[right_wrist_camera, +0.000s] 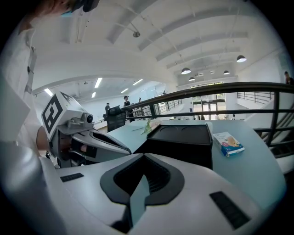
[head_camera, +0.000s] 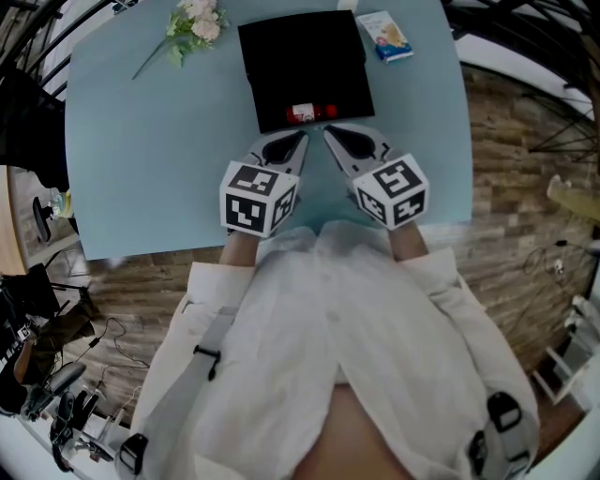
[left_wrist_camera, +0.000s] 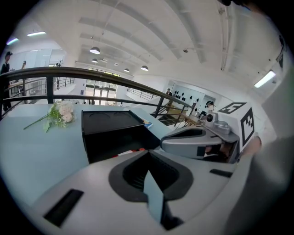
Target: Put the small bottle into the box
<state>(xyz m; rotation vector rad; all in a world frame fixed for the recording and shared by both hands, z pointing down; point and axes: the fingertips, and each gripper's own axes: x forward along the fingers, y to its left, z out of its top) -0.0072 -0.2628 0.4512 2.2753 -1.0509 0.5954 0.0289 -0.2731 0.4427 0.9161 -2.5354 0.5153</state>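
**Head view.** 1 light blue table point(head_camera: 141, 141). The black box point(head_camera: 300, 56) sits at far centre. The small bottle point(head_camera: 309, 113), with a red-and-white label, lies on its side at the box's near edge, inside the black outline. The left gripper point(head_camera: 298, 141) and right gripper point(head_camera: 332, 135) are side by side just short of the box. Both tips point toward the bottle and neither touches it. A flower sprig point(head_camera: 192, 23) lies left of the box and a small packet point(head_camera: 385, 36) lies right of it.

**Left gripper view.** The 2 jaws are closed to a point with nothing between them. The box is ahead with its near side dark and open, and the bottle's red and white show low at that opening. The right gripper is alongside, at the picture's right.

**Right gripper view.** The 2 jaws are closed and empty. The box is straight ahead with the packet to its right on the table. The left gripper is alongside, at the picture's left.
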